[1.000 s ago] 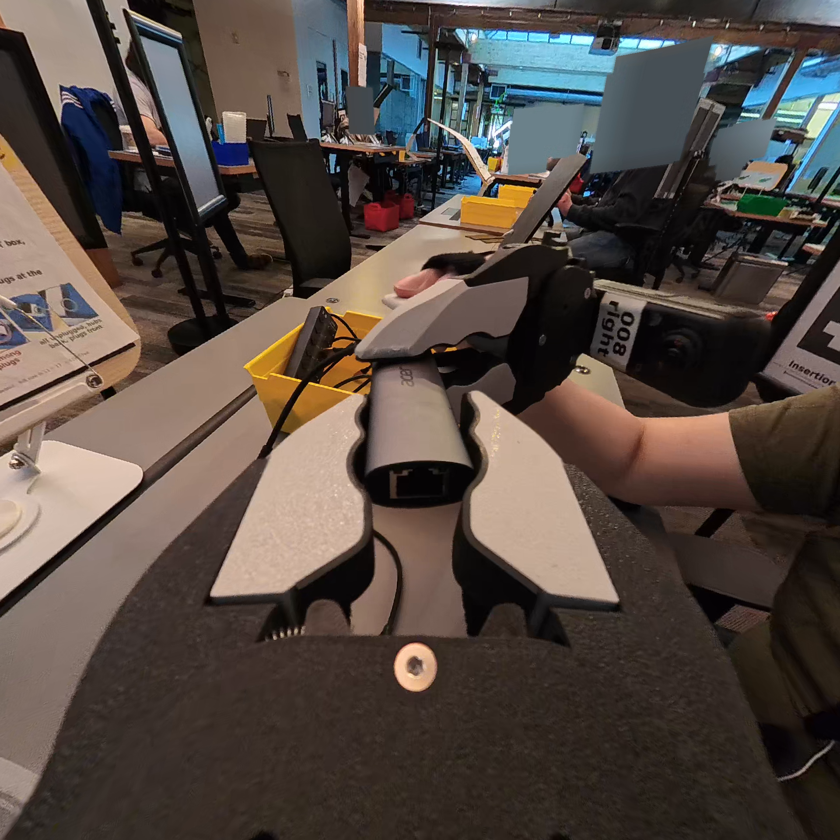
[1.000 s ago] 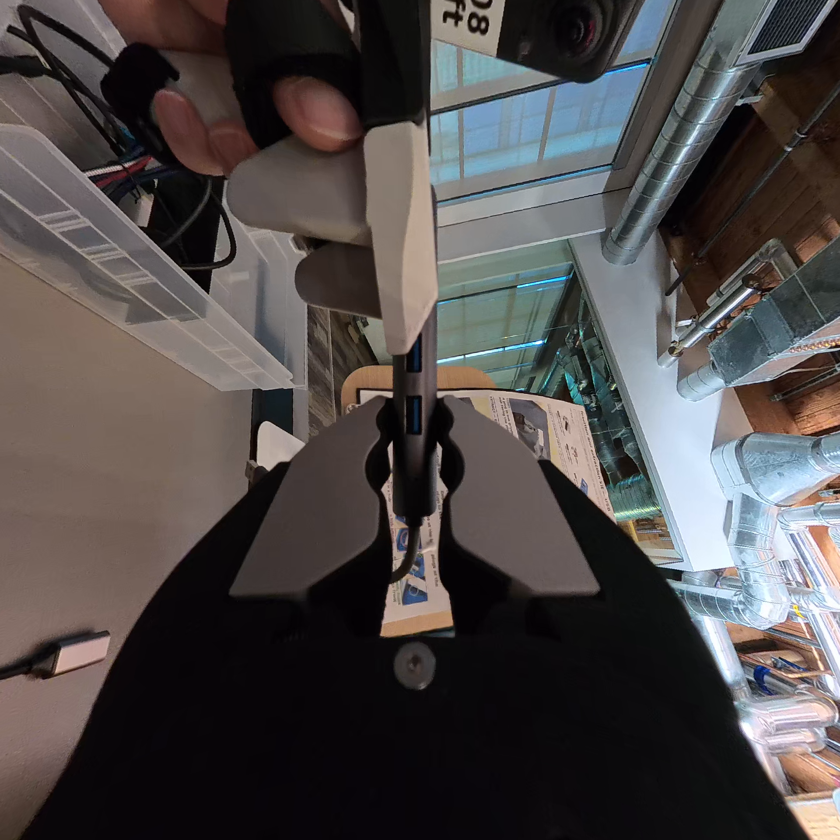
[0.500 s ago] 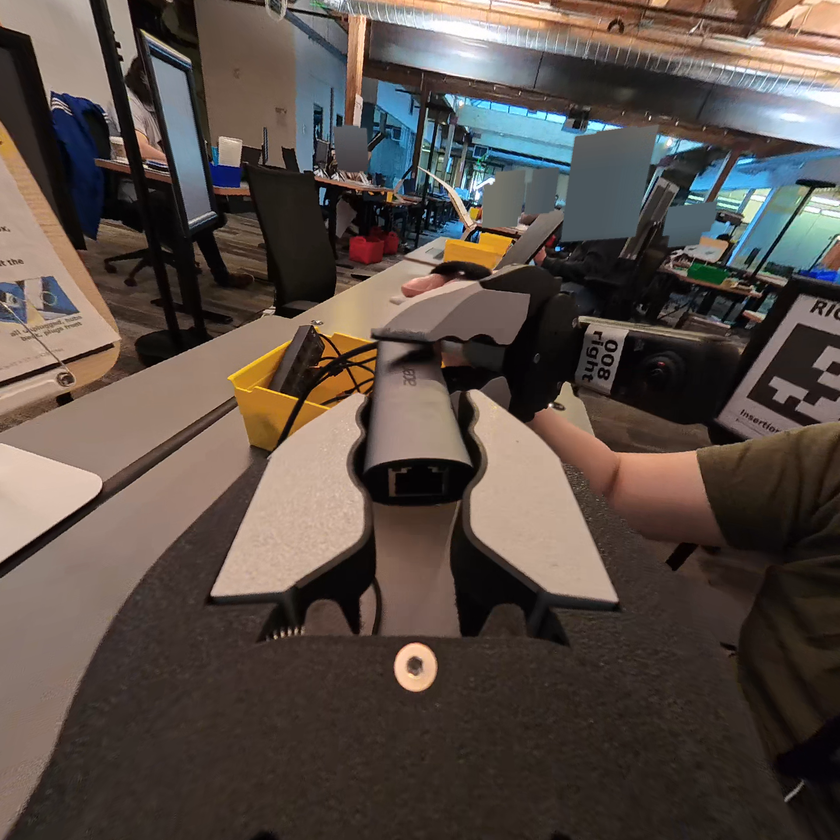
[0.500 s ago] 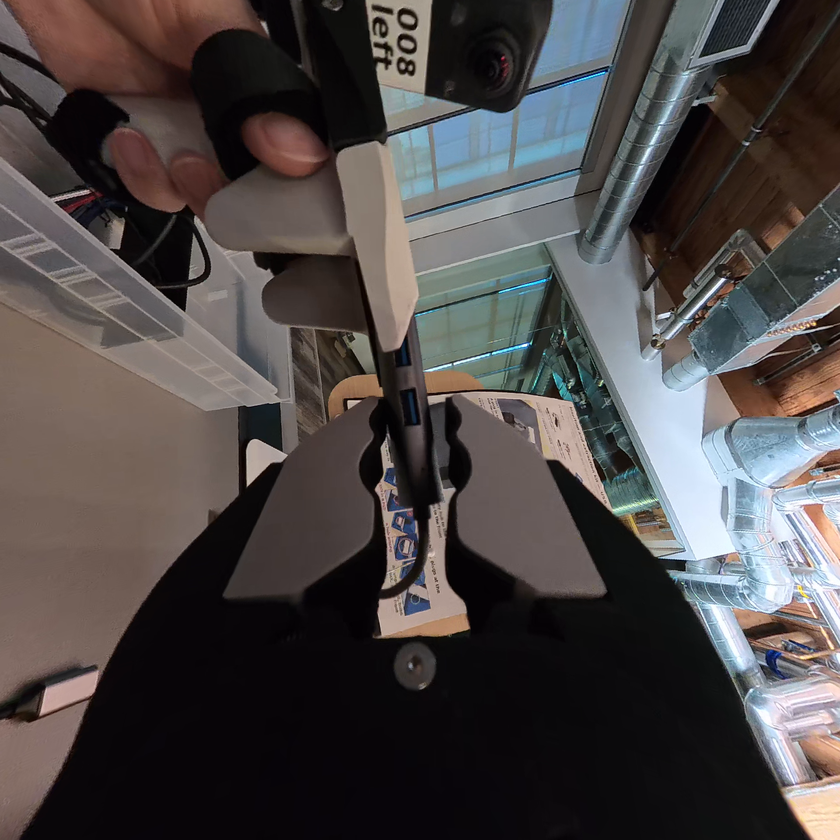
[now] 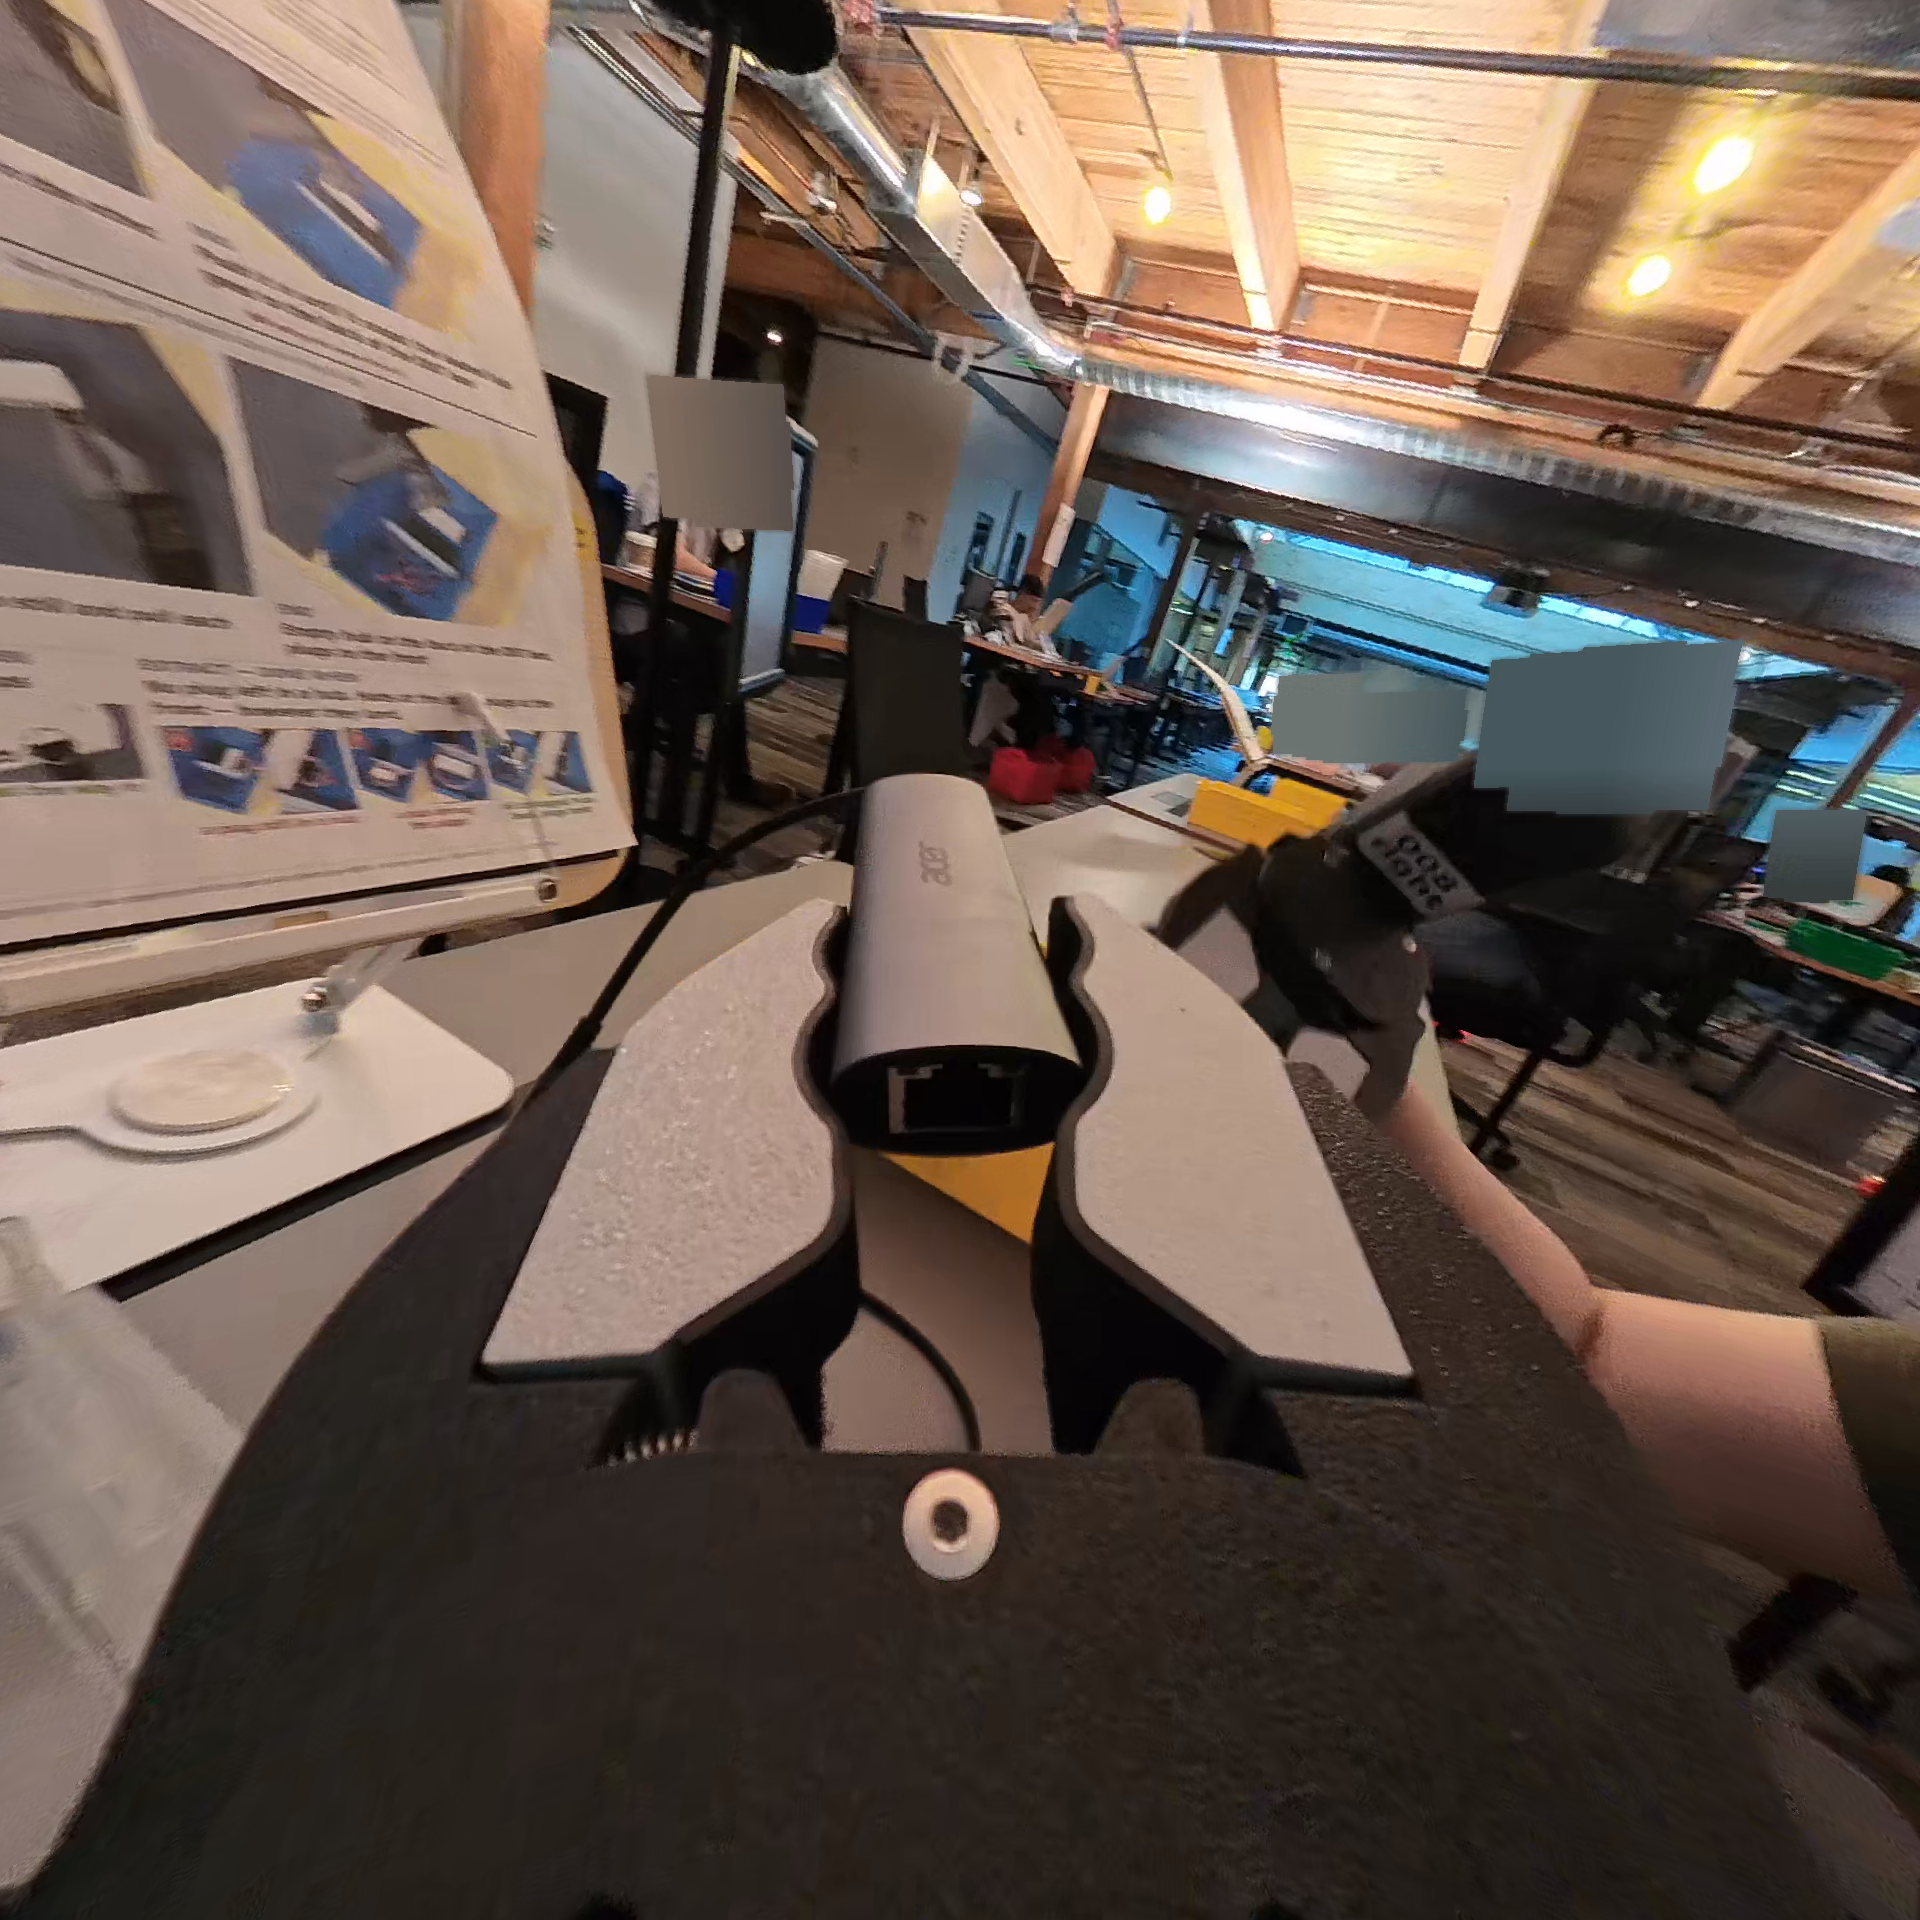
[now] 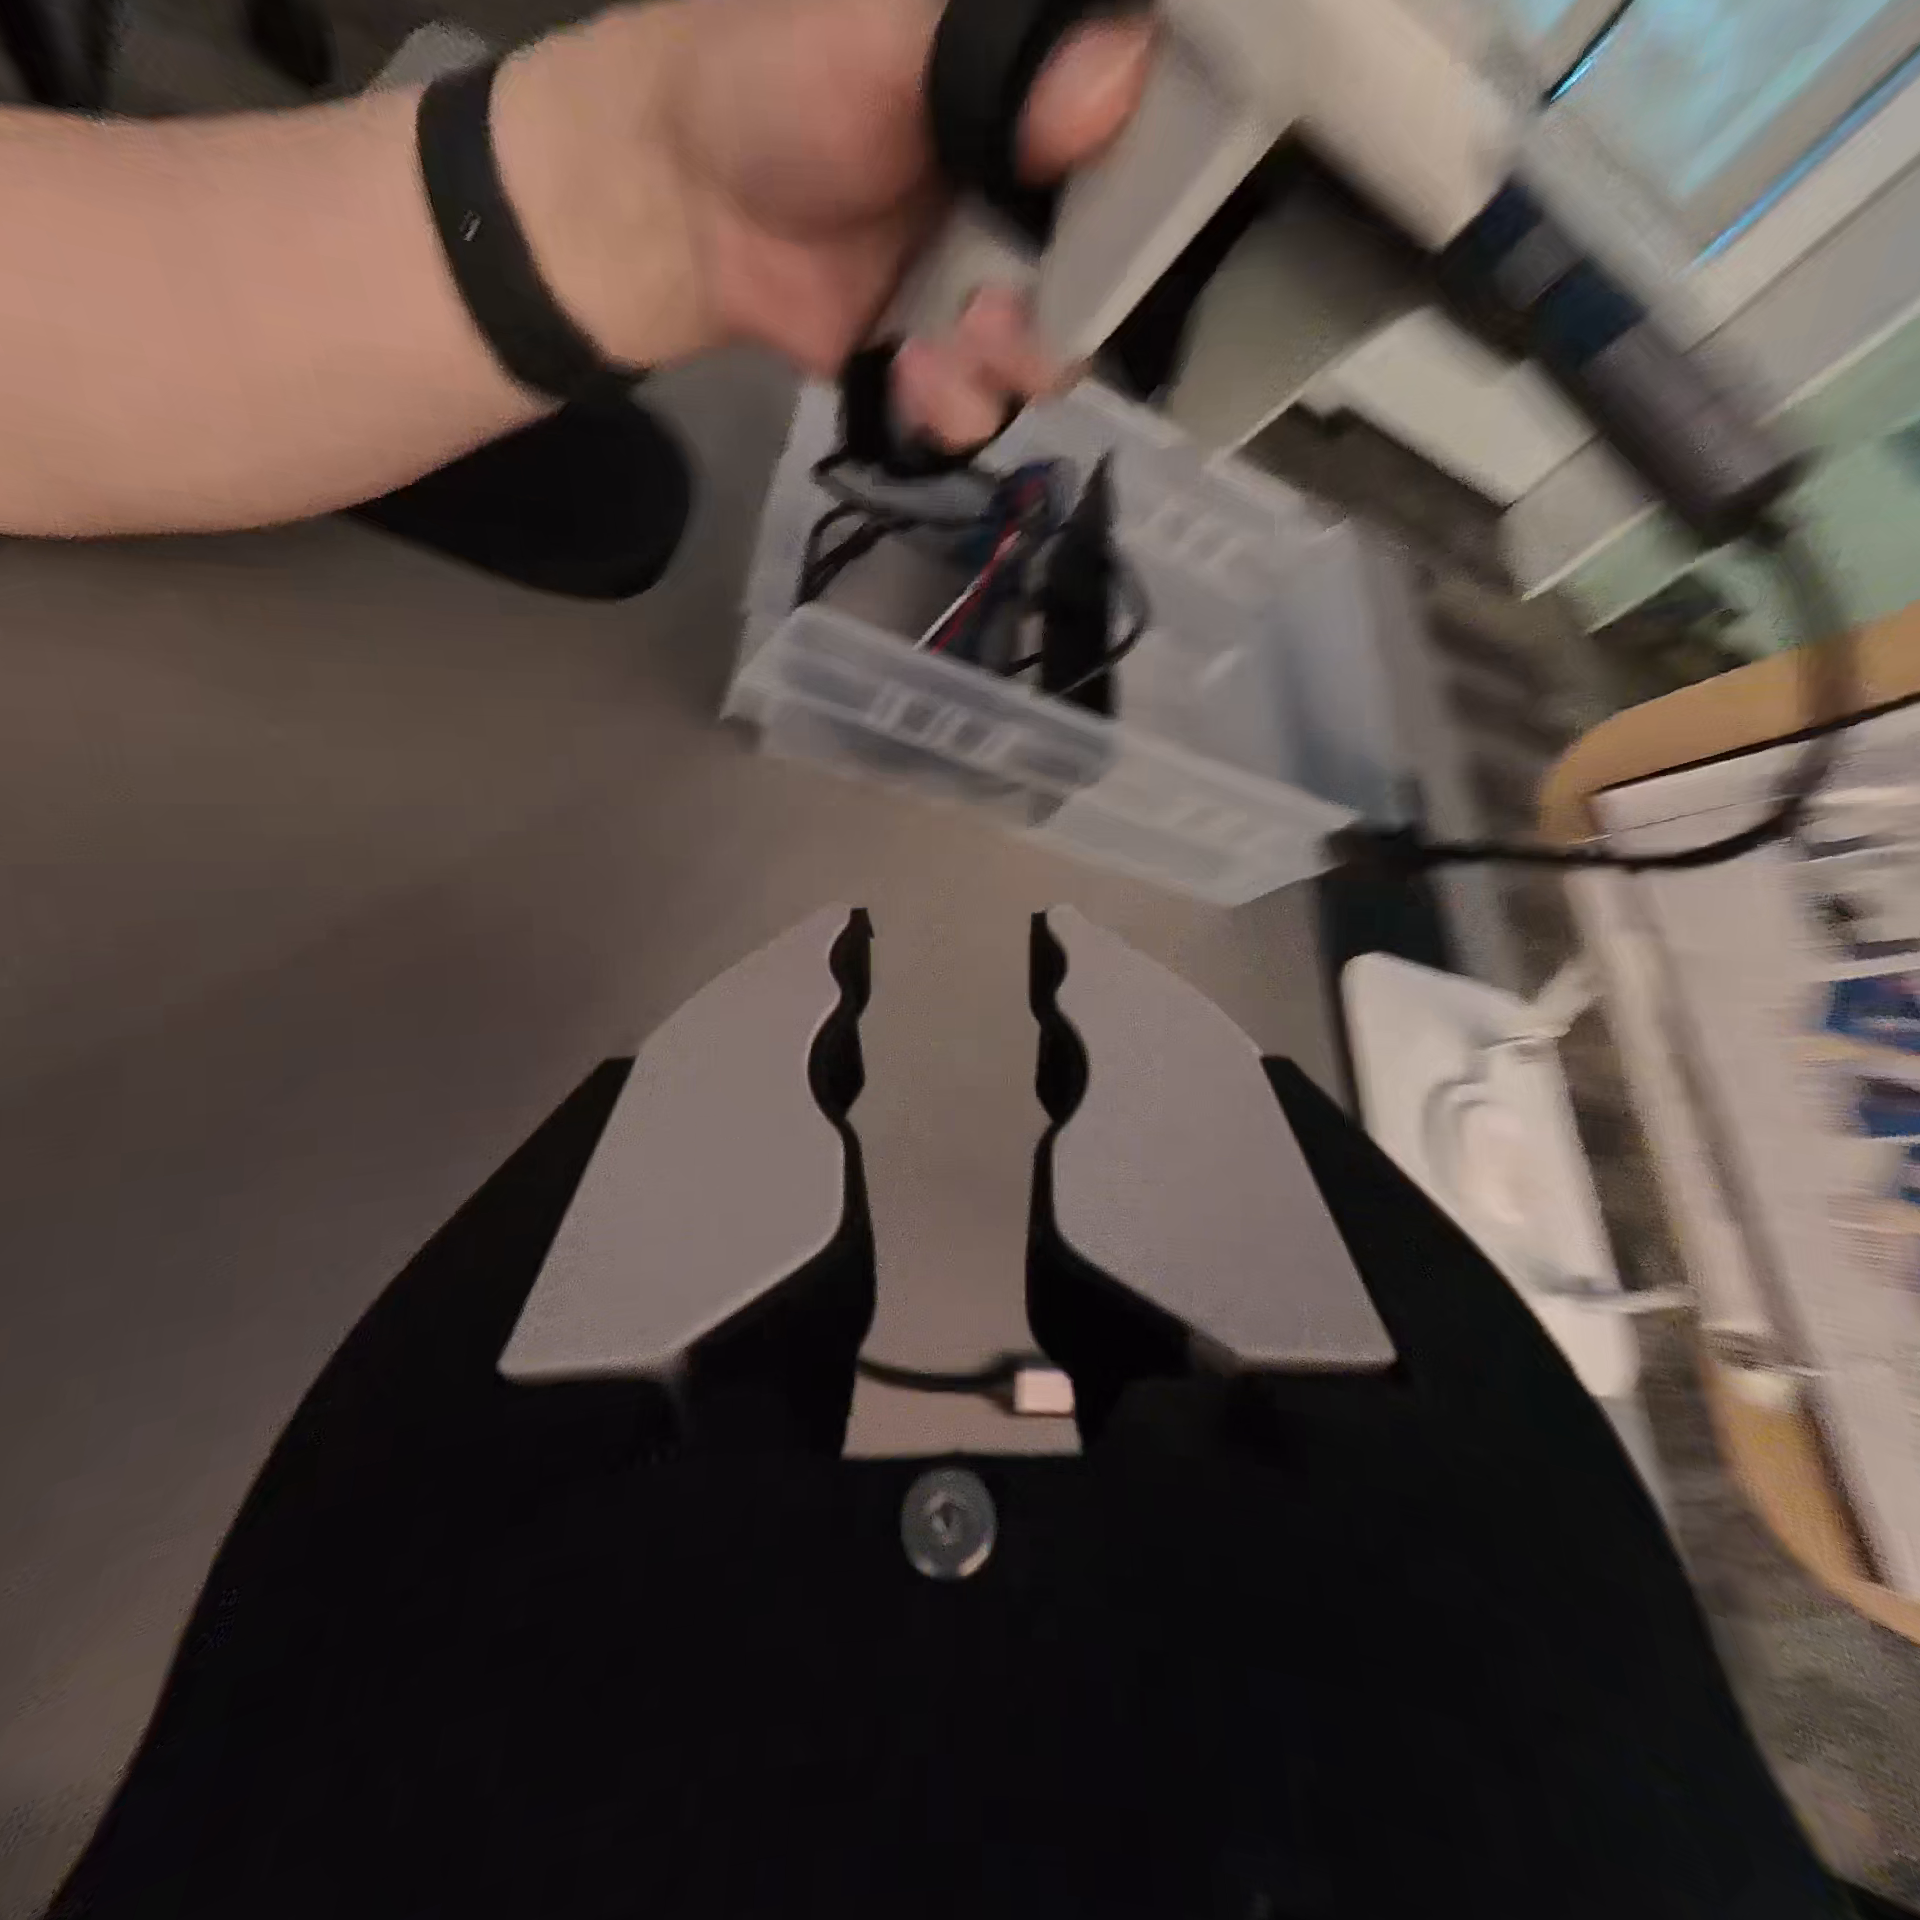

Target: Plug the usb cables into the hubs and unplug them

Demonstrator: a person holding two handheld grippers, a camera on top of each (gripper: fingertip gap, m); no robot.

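Observation:
In the left wrist view my left gripper (image 5: 940, 920) is shut on a grey USB hub (image 5: 940, 935), held up off the table with its network port facing the camera. The hub's black cable (image 5: 665, 925) curves off to the left. My right gripper (image 6: 951, 920) is open and empty, low over the grey table (image 6: 312, 935). A USB plug (image 6: 1042, 1390) on a black cable lies on the table between its fingers. The right gripper also shows in the left wrist view (image 5: 1340, 935), right of the hub and apart from it. The hub shows blurred in the right wrist view (image 6: 1631, 332).
A clear plastic bin (image 6: 935, 707) holding cables stands on the table ahead of the right gripper. An instruction sheet (image 5: 260, 468) on a white stand base (image 5: 239, 1132) stands at the left. A yellow bin (image 5: 982, 1184) peeks out under the hub. Tip to tip, the grippers are about 12 cm apart.
My right gripper has let go of the hub's end, opened and swung down towards the table. My left gripper has tilted up and turned left with the hub.

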